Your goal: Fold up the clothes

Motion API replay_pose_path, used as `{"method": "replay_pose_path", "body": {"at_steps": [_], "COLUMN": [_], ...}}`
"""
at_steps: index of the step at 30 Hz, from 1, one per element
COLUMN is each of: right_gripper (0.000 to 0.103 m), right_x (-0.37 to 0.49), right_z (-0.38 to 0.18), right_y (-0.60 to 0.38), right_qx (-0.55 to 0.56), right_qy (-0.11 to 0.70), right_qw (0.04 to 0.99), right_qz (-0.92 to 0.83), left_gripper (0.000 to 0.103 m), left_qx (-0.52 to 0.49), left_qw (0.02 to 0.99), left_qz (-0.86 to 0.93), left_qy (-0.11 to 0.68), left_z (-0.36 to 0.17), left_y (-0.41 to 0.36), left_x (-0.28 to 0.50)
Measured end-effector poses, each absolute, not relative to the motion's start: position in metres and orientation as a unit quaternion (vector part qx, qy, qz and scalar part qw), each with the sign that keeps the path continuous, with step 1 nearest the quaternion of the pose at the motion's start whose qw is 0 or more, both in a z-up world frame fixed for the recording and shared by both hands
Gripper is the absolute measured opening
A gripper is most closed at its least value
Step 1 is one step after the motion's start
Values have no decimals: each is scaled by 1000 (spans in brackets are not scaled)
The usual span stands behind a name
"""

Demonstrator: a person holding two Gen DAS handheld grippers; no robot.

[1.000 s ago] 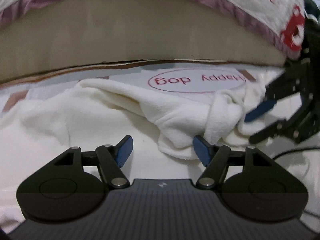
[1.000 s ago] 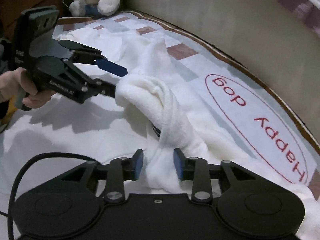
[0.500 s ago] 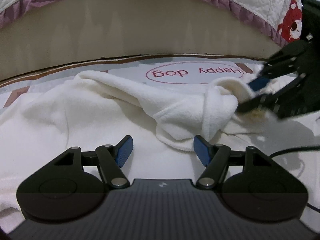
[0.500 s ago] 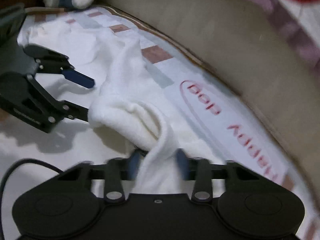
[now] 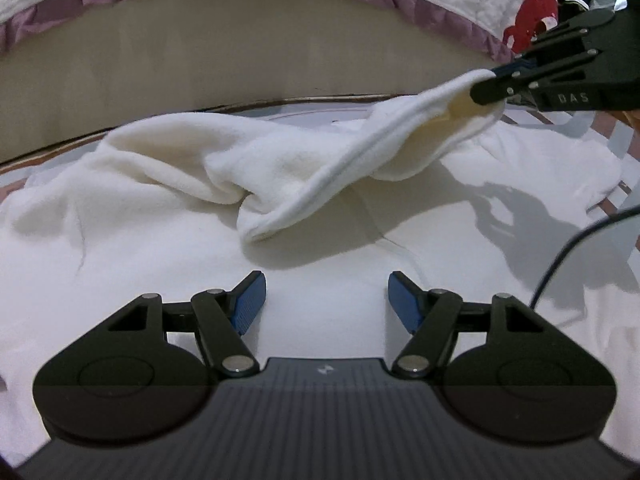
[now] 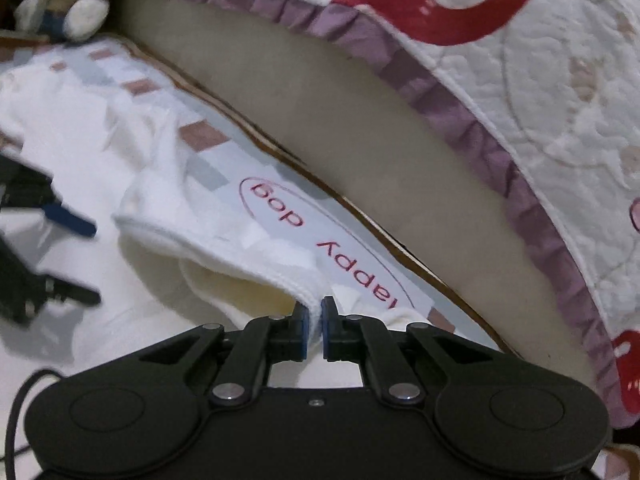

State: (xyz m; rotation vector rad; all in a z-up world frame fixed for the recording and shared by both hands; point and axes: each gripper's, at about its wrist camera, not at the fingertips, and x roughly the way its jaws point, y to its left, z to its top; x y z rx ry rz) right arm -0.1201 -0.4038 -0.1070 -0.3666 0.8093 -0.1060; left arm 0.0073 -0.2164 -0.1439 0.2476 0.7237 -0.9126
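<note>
Nearest: left gripper (image 5: 326, 300) spread open, empty, hovering over the flat white fleece garment (image 5: 160, 184) on the mat (image 6: 360, 256). Farther right: right gripper (image 6: 315, 322) clamped shut on a twisted ribbed edge, probably a cuff (image 6: 248, 264), lifted clear. Behind: mattress side (image 5: 200, 60), quilt (image 6: 540, 80). Risk: thin pinch near the hem, so fleece slipping out under pull; twist dragged into the fold.

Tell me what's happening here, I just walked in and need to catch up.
A person is folding a white fleece garment spread on a mat, a handheld gripper in each hand. The right gripper is shut on the garment's hem, holding it off the mat. The left gripper hovers open over the cloth, holding nothing.
</note>
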Motion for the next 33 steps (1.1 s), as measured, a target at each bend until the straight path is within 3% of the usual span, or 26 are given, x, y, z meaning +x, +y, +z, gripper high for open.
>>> {"method": "replay_pose_path", "body": {"at_steps": [5, 6, 7, 8, 10, 13, 14, 15, 16, 19, 26, 31, 33], "right_gripper": [5, 5, 5, 5, 5, 10, 17, 42, 59, 63, 63, 63, 63], "right_x": [-117, -115, -110, -102, -76, -28, -20, -18, -21, -43, -124, -196, -227], "right_z": [-91, -87, -83, -78, -66, -48, -46, -46, -49, -65, -100, -121, -125], "right_y": [-396, -397, -399, -403, -421, -477, -496, -513, -527, -560, -647, -697, -709], "right_qx": [-195, -202, -214, -238, -283, -161, -99, -36, 17, 131, 238, 283, 300], "right_qy": [364, 355, 344, 332, 318, 355, 359, 354, 351, 334, 353, 349, 339], "right_qw": [910, 912, 913, 912, 904, 919, 926, 930, 931, 926, 877, 839, 827], "right_qz": [-49, -45, -39, -33, -39, -55, -68, -86, -98, -121, -222, -307, -333], "left_gripper": [70, 63, 24, 17, 16, 16, 16, 16, 16, 16, 15, 22, 25], "left_qx": [81, 87, 107, 126, 154, 158, 155, 152, 150, 163, 253, 112, 69], "left_qw": [842, 836, 834, 838, 855, 860, 856, 852, 848, 850, 865, 878, 890], "left_qz": [-394, -390, -376, -366, -348, -327, -325, -324, -322, -309, -302, -246, -223], "left_qy": [360, 377, 391, 385, 353, 360, 371, 383, 393, 394, 311, 395, 393], "left_z": [-138, -137, -135, -128, -114, -111, -112, -114, -116, -136, -151, -144, -132], "left_y": [-235, -246, -262, -278, -305, -333, -341, -349, -356, -362, -384, -377, -372], "left_x": [41, 55, 72, 90, 119, 155, 166, 177, 187, 190, 176, 210, 206]}}
